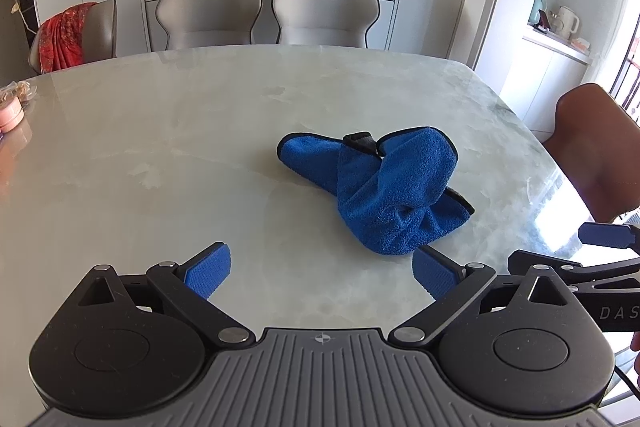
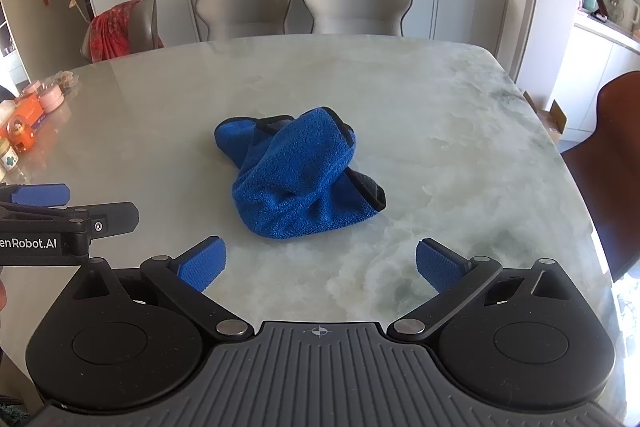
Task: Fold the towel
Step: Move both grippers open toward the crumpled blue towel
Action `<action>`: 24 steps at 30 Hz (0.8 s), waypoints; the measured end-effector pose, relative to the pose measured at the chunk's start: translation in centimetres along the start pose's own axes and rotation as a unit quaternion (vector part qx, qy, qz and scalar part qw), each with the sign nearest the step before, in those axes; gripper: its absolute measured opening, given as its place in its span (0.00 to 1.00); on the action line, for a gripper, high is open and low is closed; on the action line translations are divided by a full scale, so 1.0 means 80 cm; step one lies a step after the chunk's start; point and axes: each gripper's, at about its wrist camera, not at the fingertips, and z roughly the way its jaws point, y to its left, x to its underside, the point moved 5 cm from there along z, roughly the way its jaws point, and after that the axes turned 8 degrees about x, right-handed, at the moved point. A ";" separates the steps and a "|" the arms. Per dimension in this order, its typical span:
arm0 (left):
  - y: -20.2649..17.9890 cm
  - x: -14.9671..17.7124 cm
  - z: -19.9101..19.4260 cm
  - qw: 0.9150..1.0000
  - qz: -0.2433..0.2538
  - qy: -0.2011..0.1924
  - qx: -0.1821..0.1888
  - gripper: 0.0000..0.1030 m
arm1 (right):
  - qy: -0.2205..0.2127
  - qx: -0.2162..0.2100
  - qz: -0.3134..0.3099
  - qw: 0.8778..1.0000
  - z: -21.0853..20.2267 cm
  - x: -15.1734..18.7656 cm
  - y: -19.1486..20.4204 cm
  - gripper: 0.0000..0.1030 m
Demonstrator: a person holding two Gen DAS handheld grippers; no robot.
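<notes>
The left gripper [image 1: 322,269] hovered low over the near part of the surface [image 1: 160,131], its blue-padded fingers [image 1: 208,269] spread wide and holding nothing, aimed toward the far edge. The right gripper [image 2: 320,263] hung level beside it in the same attitude, fingers [image 2: 438,265] spread apart and empty; each one showed at the margin of the other's view, so the two were held side by side, close but not touching. Just beyond both pairs of fingertips lay the blue towel [image 1: 384,187], crumpled in a twisted heap with its dark trim showing, near the middle of the marble surface and well away from every edge. Two grey chairs [image 2: 304,1] stood at the far edge, and a brown chair [image 2: 612,167] at the right edge.
</notes>
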 end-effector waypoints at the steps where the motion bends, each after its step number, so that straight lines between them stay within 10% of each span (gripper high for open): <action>1: 0.000 0.000 0.000 1.000 0.000 0.000 0.000 0.97 | 0.000 -0.001 0.000 1.000 0.002 -0.001 0.000 0.99; 24: 0.012 0.004 0.004 1.000 -0.003 0.003 0.009 0.97 | 0.006 0.002 -0.013 1.000 0.002 -0.005 0.003 0.99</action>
